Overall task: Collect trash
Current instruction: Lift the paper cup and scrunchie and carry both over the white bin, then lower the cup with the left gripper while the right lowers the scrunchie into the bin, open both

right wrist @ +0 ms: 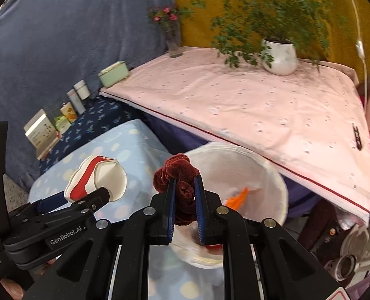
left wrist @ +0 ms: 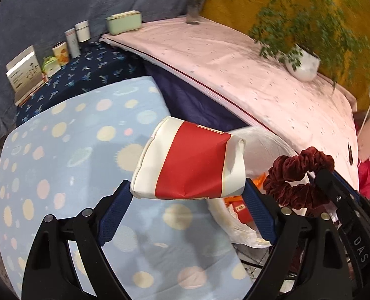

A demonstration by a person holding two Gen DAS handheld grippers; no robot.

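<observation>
- I'm holding the left tongs [left wrist: 188, 197] clamped across a crushed red-and-white paper cup [left wrist: 187, 160]; its bottom edge is sitting between the blue pads [left wrist: 115, 215], the rest sticking forward past the tips.
- The cup is hanging in the air over the table with the pale blue spotted cloth [left wrist: 60, 162], just beside the rim of the white lined trash bin [left wrist: 265, 140].
- In the right wrist view the same cup [right wrist: 97, 177] is showing its open mouth, sitting left of my right tongs, apart from them.
- My right tongs [right wrist: 185, 200] are pinching narrow on a dark red velvet scrunchie [right wrist: 177, 172]; part of it is squeezed between the blue pads [right wrist: 170, 200], the rest bunching above the tips.
- The scrunchie is hovering over the near rim of the trash bin [right wrist: 280, 187], not touching it as far as I can tell.
- From the left wrist camera the scrunchie [left wrist: 297, 175] is looping right of the cup, near it but not touching.
- Orange scraps [right wrist: 237, 197] are lying inside the bin.
- Behind the bin a pink cloth [right wrist: 260, 105] is covering a higher surface, carrying a white potted plant [right wrist: 280, 55] and a glass flower vase [right wrist: 172, 37].
- Small boxes and bottles [left wrist: 67, 45] are lined up along the dark blue patterned surface at far left.
</observation>
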